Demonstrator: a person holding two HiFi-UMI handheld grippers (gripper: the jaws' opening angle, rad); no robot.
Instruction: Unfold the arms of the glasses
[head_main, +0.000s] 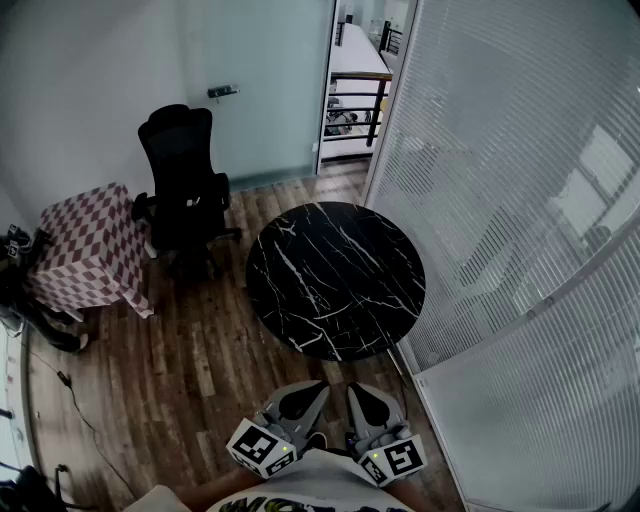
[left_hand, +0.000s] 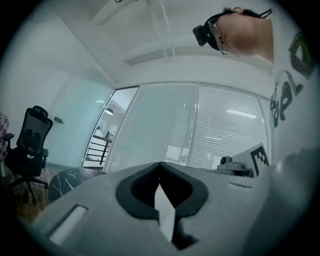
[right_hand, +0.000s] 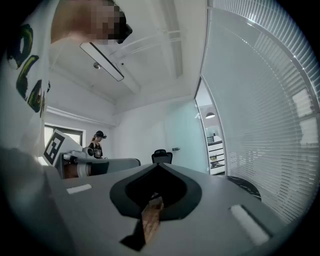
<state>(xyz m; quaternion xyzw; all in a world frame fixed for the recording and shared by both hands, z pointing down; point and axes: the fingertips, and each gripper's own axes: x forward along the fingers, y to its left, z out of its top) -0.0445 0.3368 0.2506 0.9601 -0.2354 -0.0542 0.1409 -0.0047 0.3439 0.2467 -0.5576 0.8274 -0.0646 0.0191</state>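
Observation:
No glasses show in any view. A round black marble table (head_main: 335, 278) stands ahead of me on the wood floor. Both grippers are held low against my body, short of the table's near edge. My left gripper (head_main: 320, 387) has its jaws together with nothing between them; in the left gripper view its tips (left_hand: 160, 164) meet and point level toward the blinds. My right gripper (head_main: 356, 389) sits beside it, also with jaws together and nothing held; in the right gripper view its tips (right_hand: 159, 165) point across the room.
A black office chair (head_main: 185, 185) and a small table under a checkered cloth (head_main: 92, 250) stand at the left. A curved glass wall with blinds (head_main: 510, 220) runs along the right. A doorway (head_main: 352, 90) is at the back. Another person (right_hand: 97, 146) stands far off.

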